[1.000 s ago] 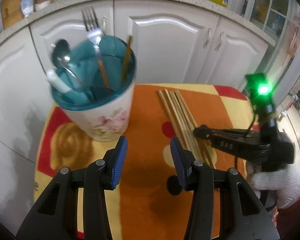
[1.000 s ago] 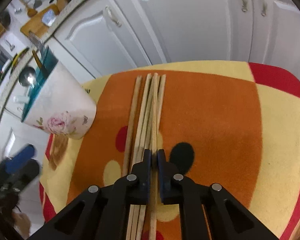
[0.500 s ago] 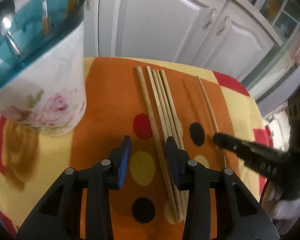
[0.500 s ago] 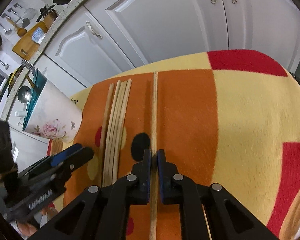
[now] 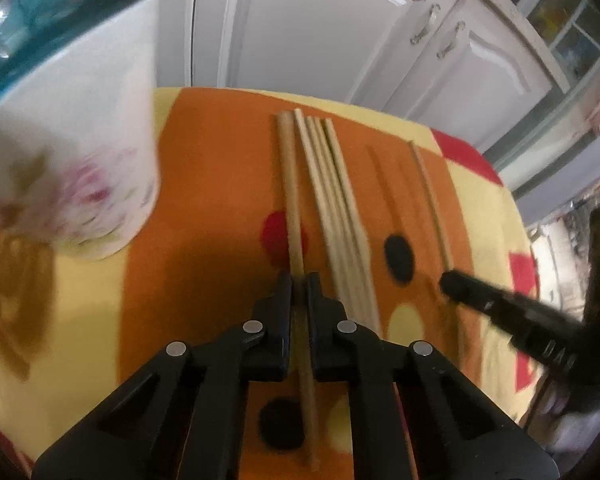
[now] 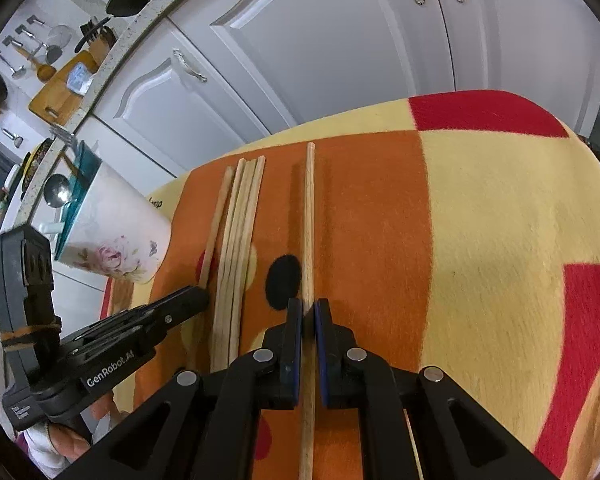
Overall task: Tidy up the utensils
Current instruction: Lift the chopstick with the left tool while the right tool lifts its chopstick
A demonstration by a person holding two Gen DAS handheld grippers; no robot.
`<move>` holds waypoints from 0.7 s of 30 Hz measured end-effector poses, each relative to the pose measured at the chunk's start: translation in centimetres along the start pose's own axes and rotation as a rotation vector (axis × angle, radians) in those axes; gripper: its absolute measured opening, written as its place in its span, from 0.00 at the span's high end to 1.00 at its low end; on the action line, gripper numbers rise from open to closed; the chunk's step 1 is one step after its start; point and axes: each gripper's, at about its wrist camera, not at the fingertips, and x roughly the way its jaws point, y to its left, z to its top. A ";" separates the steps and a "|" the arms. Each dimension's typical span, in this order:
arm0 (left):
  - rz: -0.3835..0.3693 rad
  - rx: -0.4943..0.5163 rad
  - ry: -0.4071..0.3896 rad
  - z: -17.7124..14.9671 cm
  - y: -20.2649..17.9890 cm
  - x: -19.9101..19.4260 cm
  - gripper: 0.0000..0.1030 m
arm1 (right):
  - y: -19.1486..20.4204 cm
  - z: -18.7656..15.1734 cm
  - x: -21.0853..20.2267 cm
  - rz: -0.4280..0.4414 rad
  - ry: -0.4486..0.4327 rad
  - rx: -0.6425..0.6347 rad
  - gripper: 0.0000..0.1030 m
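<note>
Both tools are pinched narrow on chopsticks lying on the desk cloth [image 6: 480, 200] — the left tool [image 5: 299, 280] on the chopstick [image 5: 290, 184] nearest the floral cup [image 5: 72, 128], the right tool [image 6: 308, 308] on a lone chopstick [image 6: 309, 208] beyond the loose bundle [image 6: 240, 232].

Blurred by motion in the left wrist view: floral cup [image 5: 72, 152], its teal rim cut by the top edge, contents unreadable. Hidden under the gripper bodies: near ends of both clamped chopsticks [image 5: 292, 200] [image 6: 309, 220]. Too small to identify: hanging tools [image 6: 24, 52].
</note>
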 end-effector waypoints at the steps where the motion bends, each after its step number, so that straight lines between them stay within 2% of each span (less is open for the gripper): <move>1: -0.003 0.007 0.007 -0.5 0.3 -0.4 0.95 | 0.1 -0.4 -0.3 0.005 0.003 -0.002 0.94; 6: 0.008 0.078 0.058 -4.3 1.9 -2.8 0.95 | 0.2 -2.6 -1.2 -0.002 0.043 -0.016 0.94; 8: 0.013 0.108 0.078 -5.9 2.3 -3.6 0.95 | 0.4 -3.7 -1.2 -0.002 0.086 -0.028 0.94; 12: 0.003 0.127 0.103 -8.1 2.9 -4.9 0.95 | 1.1 -4.6 -0.8 -0.060 0.127 -0.074 0.94; 14: -0.001 0.122 0.105 -8.2 3.1 -5.1 0.95 | 1.1 -4.0 -0.8 -0.072 0.115 -0.072 0.92; 18: 0.018 0.099 0.060 -6.8 3.5 -5.4 0.93 | 1.5 -2.1 0.1 -0.104 0.103 -0.087 0.89; 20: 0.017 0.096 0.048 -5.6 3.3 -5.1 0.78 | 1.8 -1.3 0.9 -0.128 0.110 -0.109 0.89; 21: 0.027 0.094 0.037 -4.9 3.2 -4.9 0.75 | 1.9 -0.9 1.3 -0.136 0.111 -0.121 0.89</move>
